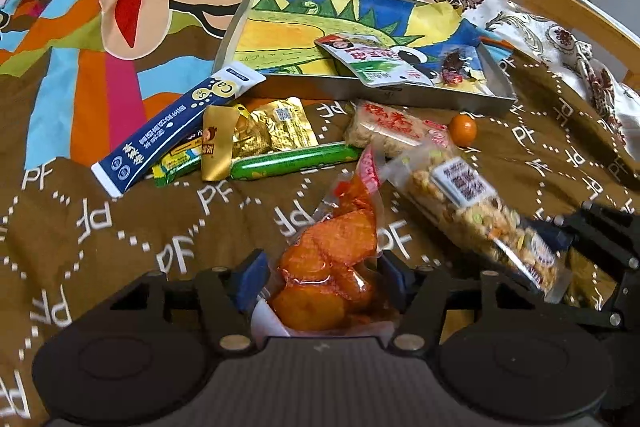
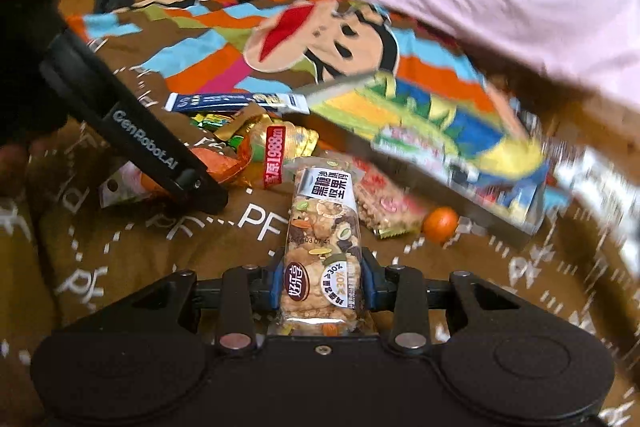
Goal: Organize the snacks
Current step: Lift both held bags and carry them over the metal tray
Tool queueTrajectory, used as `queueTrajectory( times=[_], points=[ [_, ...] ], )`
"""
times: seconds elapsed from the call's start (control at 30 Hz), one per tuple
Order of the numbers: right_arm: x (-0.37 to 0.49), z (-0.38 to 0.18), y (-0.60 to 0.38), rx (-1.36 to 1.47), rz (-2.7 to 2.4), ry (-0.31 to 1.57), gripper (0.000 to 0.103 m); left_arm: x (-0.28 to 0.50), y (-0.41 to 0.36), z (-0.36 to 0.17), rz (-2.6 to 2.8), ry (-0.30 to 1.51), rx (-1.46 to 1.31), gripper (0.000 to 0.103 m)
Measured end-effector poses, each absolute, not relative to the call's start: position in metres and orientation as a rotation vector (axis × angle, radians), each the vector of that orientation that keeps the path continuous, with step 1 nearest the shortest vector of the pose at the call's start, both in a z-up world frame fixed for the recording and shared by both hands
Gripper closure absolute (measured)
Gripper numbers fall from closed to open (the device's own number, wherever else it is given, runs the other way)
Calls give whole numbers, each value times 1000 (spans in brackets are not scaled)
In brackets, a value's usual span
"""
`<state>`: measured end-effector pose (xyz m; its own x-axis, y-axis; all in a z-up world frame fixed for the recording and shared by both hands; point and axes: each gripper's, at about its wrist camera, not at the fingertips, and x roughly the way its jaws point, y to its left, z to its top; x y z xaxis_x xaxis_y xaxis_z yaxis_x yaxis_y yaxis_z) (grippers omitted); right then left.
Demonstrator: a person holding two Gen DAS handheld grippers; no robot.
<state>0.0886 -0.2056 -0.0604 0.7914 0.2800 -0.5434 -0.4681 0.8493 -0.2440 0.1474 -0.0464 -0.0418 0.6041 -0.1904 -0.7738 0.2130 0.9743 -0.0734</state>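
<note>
On the bedspread [image 1: 100, 227], the blue sachet [image 1: 176, 131], gold packets [image 1: 260, 135] and green stick [image 1: 296, 159] lie loose at the left, just short of the tray [image 1: 384, 95]. The left gripper [image 1: 324, 283] has its jaws either side of an orange snack pouch [image 1: 332, 267]; I cannot tell whether the pads press it, so it could slide out. Further right, the right gripper [image 2: 322, 287] is clamped on a nut bar [image 2: 322, 247] by one end; the free end could sag, or snag the tray's wall.

Tray [image 2: 496, 215] and far packets motion-blurred in right wrist view; labels unreadable
</note>
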Motion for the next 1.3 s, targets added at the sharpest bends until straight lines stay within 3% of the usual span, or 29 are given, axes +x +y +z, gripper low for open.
queueTrajectory(
  times=[0.3,0.7,1.03,1.3],
  points=[
    [81,-50,-213,-455,376,424,65,133,-46,-21,-200,824,-2,42],
    [77,-51,-218,-441,381,410,65,142,-43,-33,-182,906,-34,42],
    [78,-40,-222,-439,365,360,65,140,-36,-4,-162,741,-134,42],
    [114,-14,-244,-467,319,313,65,185,-59,26,-177,643,-162,42]
  ],
)
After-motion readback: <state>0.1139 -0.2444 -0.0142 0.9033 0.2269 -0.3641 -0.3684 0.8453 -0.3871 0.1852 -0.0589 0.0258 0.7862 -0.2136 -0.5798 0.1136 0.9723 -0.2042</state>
